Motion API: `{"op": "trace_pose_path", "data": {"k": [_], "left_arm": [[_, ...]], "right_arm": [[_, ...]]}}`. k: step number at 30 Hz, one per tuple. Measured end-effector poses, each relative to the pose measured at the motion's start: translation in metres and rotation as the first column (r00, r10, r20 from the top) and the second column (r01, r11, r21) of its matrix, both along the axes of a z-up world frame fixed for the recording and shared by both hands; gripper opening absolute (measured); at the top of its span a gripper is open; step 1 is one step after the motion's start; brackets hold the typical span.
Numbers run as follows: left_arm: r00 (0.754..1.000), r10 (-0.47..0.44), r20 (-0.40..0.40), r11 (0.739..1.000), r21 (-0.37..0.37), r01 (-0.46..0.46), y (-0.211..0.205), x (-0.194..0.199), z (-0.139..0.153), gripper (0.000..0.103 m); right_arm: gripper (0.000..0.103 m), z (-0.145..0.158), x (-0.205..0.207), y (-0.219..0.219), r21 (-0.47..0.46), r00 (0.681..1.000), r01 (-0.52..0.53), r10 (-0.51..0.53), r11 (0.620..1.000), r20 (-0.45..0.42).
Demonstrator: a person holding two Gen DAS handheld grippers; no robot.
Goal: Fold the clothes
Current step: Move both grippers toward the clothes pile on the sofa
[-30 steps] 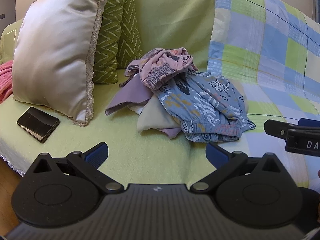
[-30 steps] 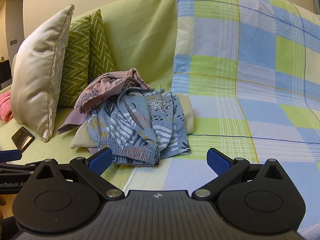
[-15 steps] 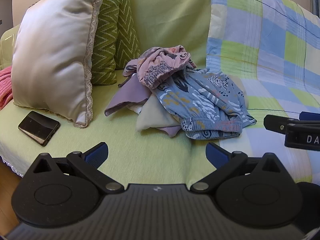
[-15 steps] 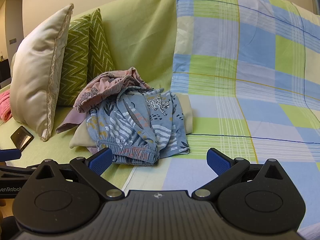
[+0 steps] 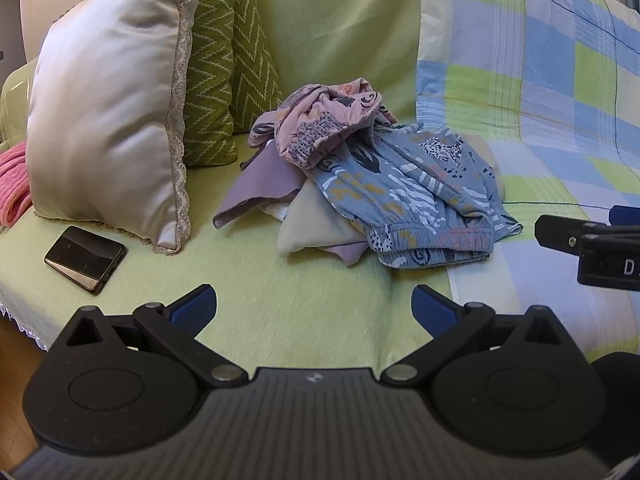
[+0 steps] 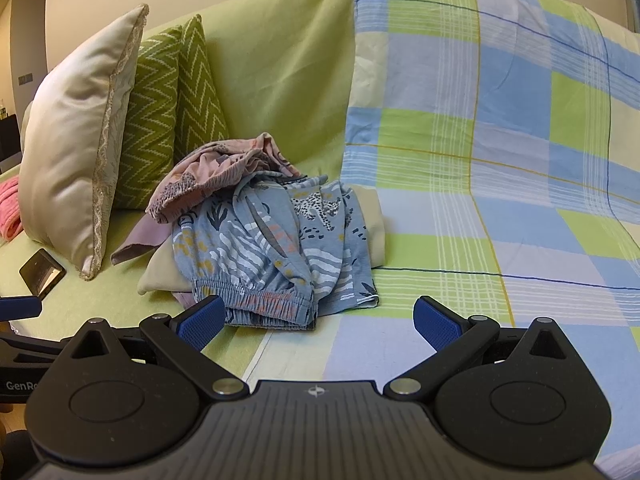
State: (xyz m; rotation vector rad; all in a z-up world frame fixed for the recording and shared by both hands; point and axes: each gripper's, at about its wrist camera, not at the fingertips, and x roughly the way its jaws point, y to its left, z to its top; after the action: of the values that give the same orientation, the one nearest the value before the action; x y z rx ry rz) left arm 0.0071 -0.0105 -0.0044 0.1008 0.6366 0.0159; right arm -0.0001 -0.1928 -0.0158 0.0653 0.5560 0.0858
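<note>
Clothes heap (image 5: pixel 360 176) lay on the sofa seat (image 5: pixel 256 292), against the backrest, straddling the seam between green cover and checked sheet (image 6: pixel 500 168). Blue patterned shorts (image 6: pixel 276 248) were on top and nearest, elastic waistband (image 6: pixel 264 306) facing the cameras, running roughly 9 to 3 o'clock. Right gripper (image 6: pixel 316 316) — jaws spread wide, nothing held — sat just short of that band, which lay at about 11 o'clock from the jaws, overlapped in view by the left fingertip (image 6: pixel 200 320). Left gripper (image 5: pixel 314 306) — jaws likewise apart and empty — had the heap at 12 to 1 o'clock, farther off across bare seat. Judged the right nearer; a forward reach angled slightly left should meet the waistband.
</note>
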Motion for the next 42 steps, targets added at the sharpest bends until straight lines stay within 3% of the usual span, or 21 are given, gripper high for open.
{"op": "trace_pose_path", "data": {"k": [23, 34, 42], "left_arm": [[0.999, 0.006, -0.034, 0.999, -0.034, -0.008, 0.005, 0.004, -0.002, 0.102], [0.999, 0.001, -0.042, 0.999, -0.038, -0.002, 0.004, 0.005, -0.002, 0.102], [0.999, -0.003, -0.050, 1.000, -0.026, 0.002, 0.001, 0.006, -0.003, 0.102]], "right_arm": [[0.103, -0.001, 0.001, 0.005, -0.032, 1.000, -0.003, 0.003, 0.999, -0.008], [0.103, -0.007, 0.011, 0.012, -0.085, 0.997, 0.000, -0.007, 0.996, -0.081], [0.103, -0.010, 0.018, 0.008, -0.063, 0.992, -0.007, -0.001, 0.998, -0.129]]}}
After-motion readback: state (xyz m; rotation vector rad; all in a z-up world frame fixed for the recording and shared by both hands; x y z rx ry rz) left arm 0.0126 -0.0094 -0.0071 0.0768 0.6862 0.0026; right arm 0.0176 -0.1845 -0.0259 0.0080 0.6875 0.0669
